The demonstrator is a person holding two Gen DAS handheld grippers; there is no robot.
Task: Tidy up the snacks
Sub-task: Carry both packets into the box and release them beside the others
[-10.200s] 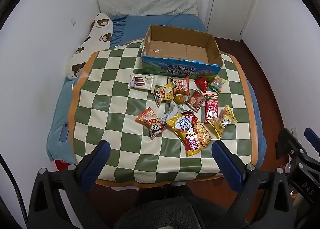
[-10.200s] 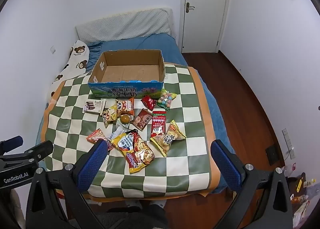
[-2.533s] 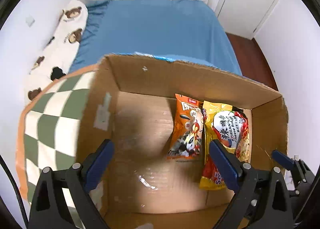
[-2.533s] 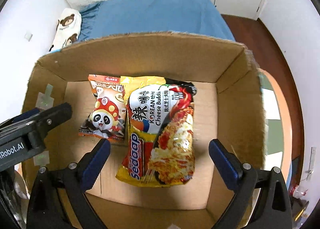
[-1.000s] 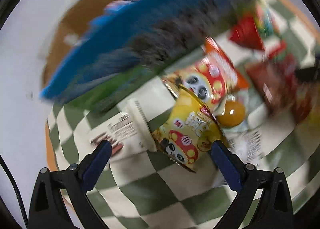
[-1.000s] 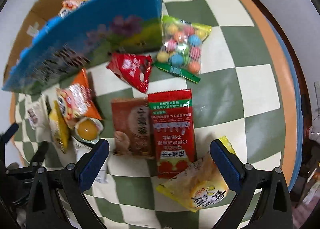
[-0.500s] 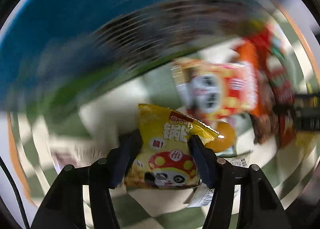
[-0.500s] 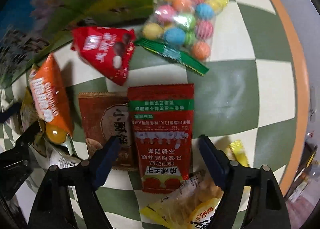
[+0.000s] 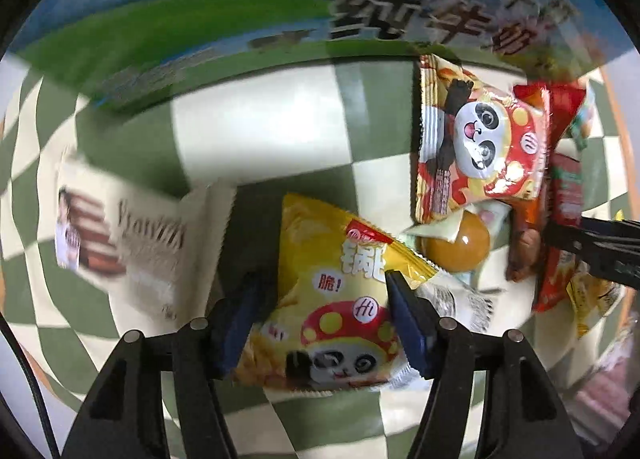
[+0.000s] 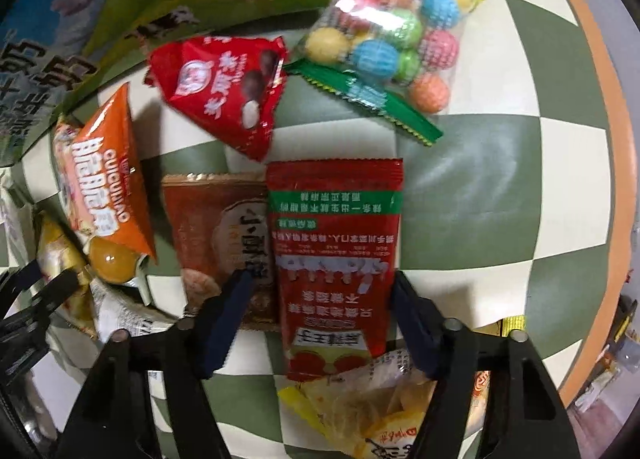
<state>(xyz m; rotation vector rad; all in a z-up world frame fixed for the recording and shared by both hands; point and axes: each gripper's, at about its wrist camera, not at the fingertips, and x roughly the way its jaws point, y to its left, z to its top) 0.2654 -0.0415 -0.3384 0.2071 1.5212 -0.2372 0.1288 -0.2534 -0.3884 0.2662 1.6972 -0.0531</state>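
Just in front of the blue-and-green printed cardboard box (image 9: 224, 19), left gripper (image 9: 324, 299) has been closing, pinching the puffy yellow panda snack bag (image 9: 328, 299) across its middle, right gripper (image 10: 324, 299) closing, straddling the flat red sachet (image 10: 334, 255); both light, crinkly, slippery—grip mid-body.

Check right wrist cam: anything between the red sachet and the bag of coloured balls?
Nothing: only bare checkered cloth separates the red sachet from the bag of coloured balls, as the right wrist view shows.

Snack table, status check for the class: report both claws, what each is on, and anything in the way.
Left claw pinching yellow panda bag. Right claw closing astride red sachet; grip unconfirmed. Brown packet crowds its left finger.
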